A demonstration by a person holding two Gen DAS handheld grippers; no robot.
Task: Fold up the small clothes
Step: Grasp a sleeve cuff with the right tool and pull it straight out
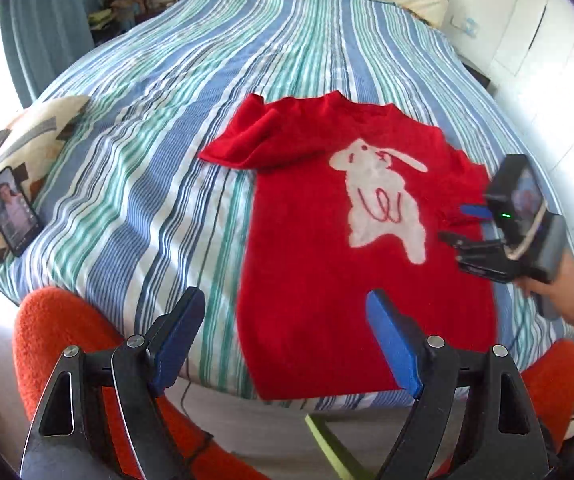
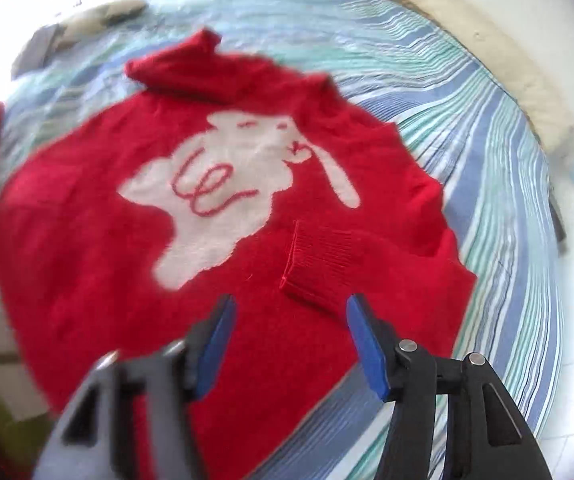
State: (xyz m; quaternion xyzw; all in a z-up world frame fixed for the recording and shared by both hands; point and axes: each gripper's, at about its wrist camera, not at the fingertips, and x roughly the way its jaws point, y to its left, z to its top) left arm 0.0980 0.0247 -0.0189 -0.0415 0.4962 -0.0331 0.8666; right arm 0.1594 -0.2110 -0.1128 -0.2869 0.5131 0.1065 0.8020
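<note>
With both grippers, left [image 1: 283, 340] and right [image 2: 287, 340], gaping empty, the folded sleeve [image 2: 323, 268] seemed likely to slide off the sweater [image 2: 99, 240].

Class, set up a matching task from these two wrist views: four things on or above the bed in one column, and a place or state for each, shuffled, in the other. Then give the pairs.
Column 1
1. red sweater
2. phone
3. sleeve cuff
4. left gripper

Column 2
A. propped on a patterned cushion, screen lit
B. folded in over the sweater's body
C. spread front up on the striped cover
D. open, holding nothing

Pairs: 1-C, 2-A, 3-B, 4-D
</note>
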